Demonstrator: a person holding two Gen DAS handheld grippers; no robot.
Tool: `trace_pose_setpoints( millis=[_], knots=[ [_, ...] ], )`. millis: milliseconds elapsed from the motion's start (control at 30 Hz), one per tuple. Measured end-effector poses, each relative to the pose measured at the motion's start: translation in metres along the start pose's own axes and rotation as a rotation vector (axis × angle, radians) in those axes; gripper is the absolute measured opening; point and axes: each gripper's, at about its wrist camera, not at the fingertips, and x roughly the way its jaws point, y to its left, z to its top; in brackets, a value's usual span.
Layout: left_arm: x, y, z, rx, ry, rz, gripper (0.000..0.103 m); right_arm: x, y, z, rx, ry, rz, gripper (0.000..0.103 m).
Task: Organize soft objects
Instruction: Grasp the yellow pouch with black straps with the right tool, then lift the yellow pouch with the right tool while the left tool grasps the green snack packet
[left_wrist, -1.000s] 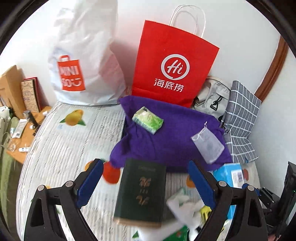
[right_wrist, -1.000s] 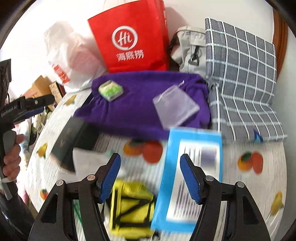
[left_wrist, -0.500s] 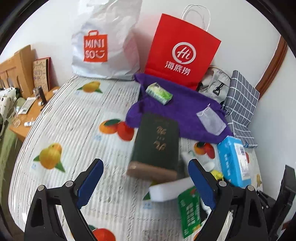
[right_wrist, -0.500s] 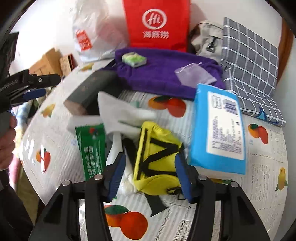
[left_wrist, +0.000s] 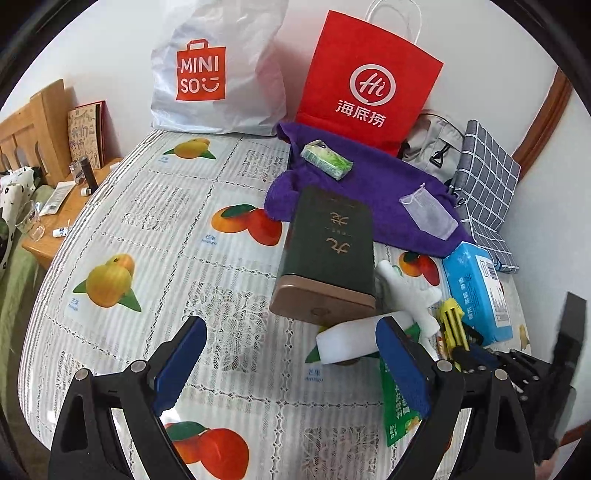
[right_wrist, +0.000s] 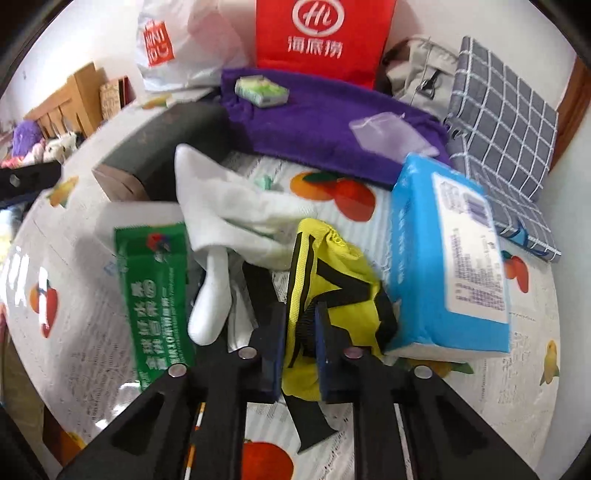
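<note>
My right gripper (right_wrist: 301, 314) points steeply down into the pile; its jaws are closing and the blue pads pinch a fold of the yellow pouch with black straps (right_wrist: 332, 266). To the pouch's left lie a white sock (right_wrist: 236, 206) and a green packet (right_wrist: 155, 288), to its right a blue tissue pack (right_wrist: 443, 258). A purple towel (right_wrist: 314, 118) behind carries a small green tissue pack (right_wrist: 262, 90) and a mesh pouch (right_wrist: 384, 133). My left gripper (left_wrist: 291, 332) hangs open over the tablecloth, short of a dark green box (left_wrist: 328, 240). A white foam block (left_wrist: 347, 343) lies by its right finger.
A red paper bag (left_wrist: 365, 85) and a white plastic bag (left_wrist: 218, 74) stand against the back wall. A grey backpack (left_wrist: 432, 147) and a checked cushion (left_wrist: 487, 173) sit at the right. A wooden bedside table (left_wrist: 59, 218) with small items is beyond the left edge.
My right gripper came down over the yellow pouch and closed on it. My left gripper drew back from the dark green box and stayed open.
</note>
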Motion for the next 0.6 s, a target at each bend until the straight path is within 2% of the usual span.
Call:
trace_pose_setpoints(
  millis=[100,200,367,600],
  knots=[
    [-0.004,-0.004,-0.003,0.003,-0.002,-0.008,0.093,-0.021,-0.009,-0.002,0.040,-0.034,0.085,0.011],
    [-0.009,-0.009,-0.008,0.012,-0.002,-0.007,0.093,-0.041,-0.020,-0.009,0.080,-0.066,0.128,0.011],
    [-0.014,-0.019,-0.019,0.024,0.007,-0.005,0.093,-0.061,-0.048,-0.028,0.183,-0.075,0.259,0.011],
    [-0.013,-0.032,-0.037,0.037,0.036,-0.013,0.093,-0.062,-0.083,-0.065,0.298,-0.041,0.302,0.011]
  ],
)
